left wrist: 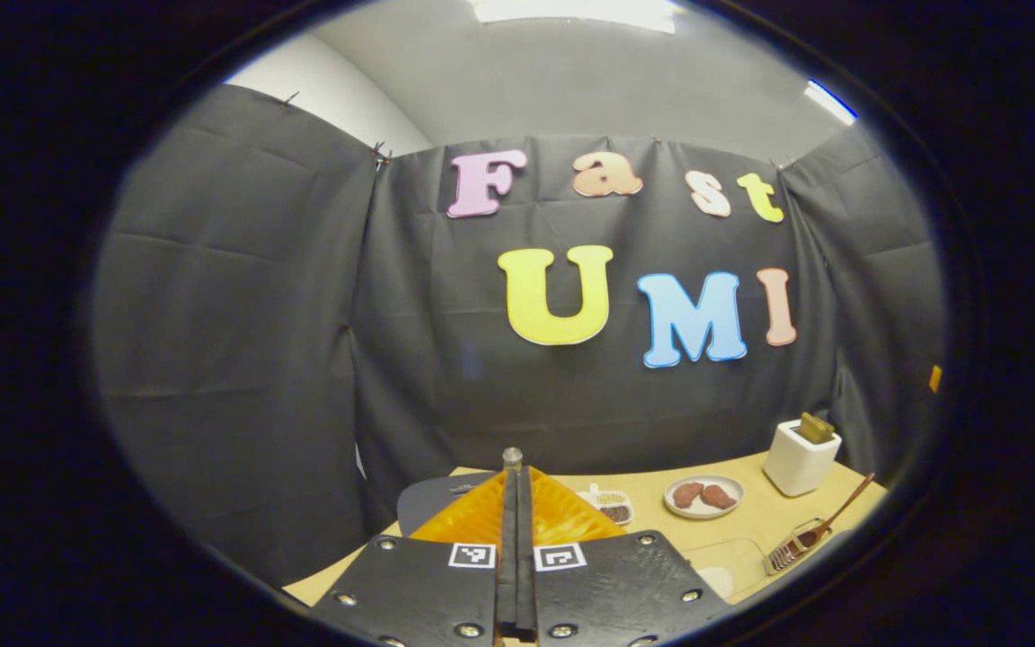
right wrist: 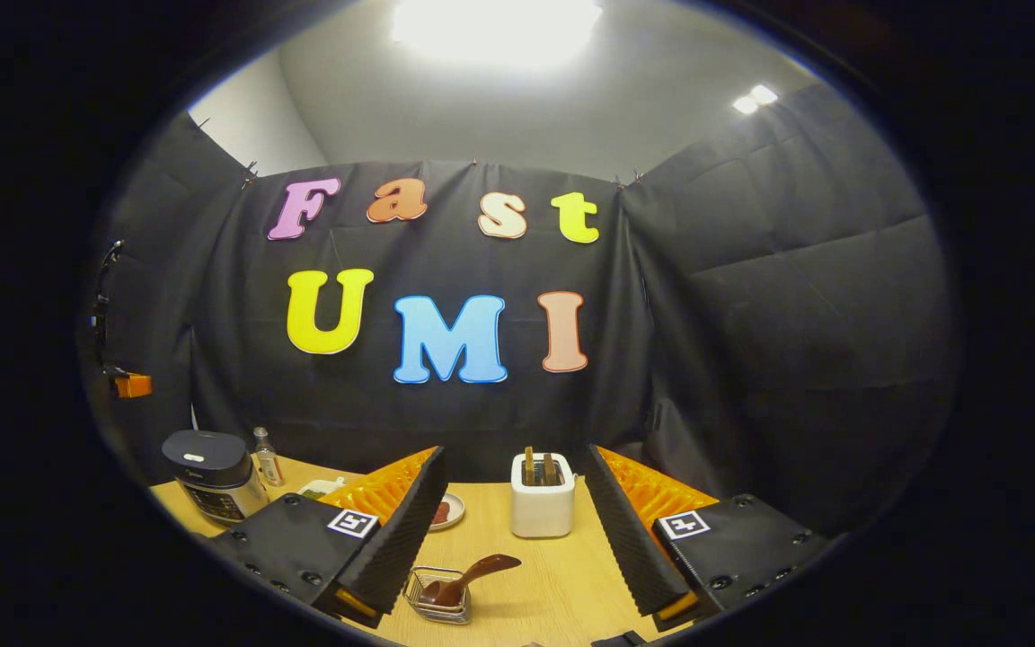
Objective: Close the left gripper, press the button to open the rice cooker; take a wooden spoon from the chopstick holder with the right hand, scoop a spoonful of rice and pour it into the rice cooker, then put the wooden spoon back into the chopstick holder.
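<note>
My left gripper [left wrist: 515,474] is shut with nothing between its fingers, and its tips point over the dark lid of the rice cooker [left wrist: 435,501] just beyond. In the right gripper view the rice cooker [right wrist: 212,474] stands closed at the table's far left. The wooden spoon [right wrist: 464,580] lies with its bowl in a small wire holder [right wrist: 438,600] on the table, just below and between the fingers of my open right gripper [right wrist: 514,454]. In the left gripper view the spoon [left wrist: 836,517] and wire holder [left wrist: 787,553] sit far right. A small dish of grains [left wrist: 612,508] is beside the cooker.
A white toaster-like box [right wrist: 543,505] with brown slices stands mid-table in front of the right gripper. A plate [left wrist: 703,496] holds two brown pieces. A small bottle [right wrist: 268,456] stands by the cooker. Black cloth walls close the table [right wrist: 553,575] in on three sides.
</note>
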A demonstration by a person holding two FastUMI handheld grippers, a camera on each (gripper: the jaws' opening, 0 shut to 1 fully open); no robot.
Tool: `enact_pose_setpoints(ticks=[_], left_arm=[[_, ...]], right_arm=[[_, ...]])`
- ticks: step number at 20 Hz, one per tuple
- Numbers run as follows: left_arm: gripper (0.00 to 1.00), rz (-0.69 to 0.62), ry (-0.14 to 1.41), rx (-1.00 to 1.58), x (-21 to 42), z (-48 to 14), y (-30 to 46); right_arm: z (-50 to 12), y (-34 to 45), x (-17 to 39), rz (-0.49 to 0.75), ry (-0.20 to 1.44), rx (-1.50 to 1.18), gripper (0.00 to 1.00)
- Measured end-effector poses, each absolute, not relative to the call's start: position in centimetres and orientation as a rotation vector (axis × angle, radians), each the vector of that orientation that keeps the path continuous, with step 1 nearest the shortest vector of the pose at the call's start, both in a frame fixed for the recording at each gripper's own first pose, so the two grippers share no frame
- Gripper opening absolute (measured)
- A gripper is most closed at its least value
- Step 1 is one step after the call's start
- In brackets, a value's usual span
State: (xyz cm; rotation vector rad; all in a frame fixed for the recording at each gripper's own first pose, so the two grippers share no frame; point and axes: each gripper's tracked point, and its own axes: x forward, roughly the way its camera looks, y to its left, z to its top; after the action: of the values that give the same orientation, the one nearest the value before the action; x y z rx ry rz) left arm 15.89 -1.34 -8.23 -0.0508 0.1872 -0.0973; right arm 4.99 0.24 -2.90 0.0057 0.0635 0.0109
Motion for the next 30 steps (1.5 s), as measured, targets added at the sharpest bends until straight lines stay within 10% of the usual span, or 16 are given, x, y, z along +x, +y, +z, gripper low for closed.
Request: enact_pose_setpoints(ticks=[21, 30], left_arm=[[0.02, -0.149, 0.490, -0.125, 20.2, -26.4, -2.1], [0.04, -0.071, 0.223, -0.206, 21.6, -14.2, 0.4]], right_arm=[[-2.5, 2.9, 7.7, -0.069, 0.079, -0.056, 0.98], [-4.7, 3.3, 7.7, -0.005, 0.124, -0.017, 0.97]])
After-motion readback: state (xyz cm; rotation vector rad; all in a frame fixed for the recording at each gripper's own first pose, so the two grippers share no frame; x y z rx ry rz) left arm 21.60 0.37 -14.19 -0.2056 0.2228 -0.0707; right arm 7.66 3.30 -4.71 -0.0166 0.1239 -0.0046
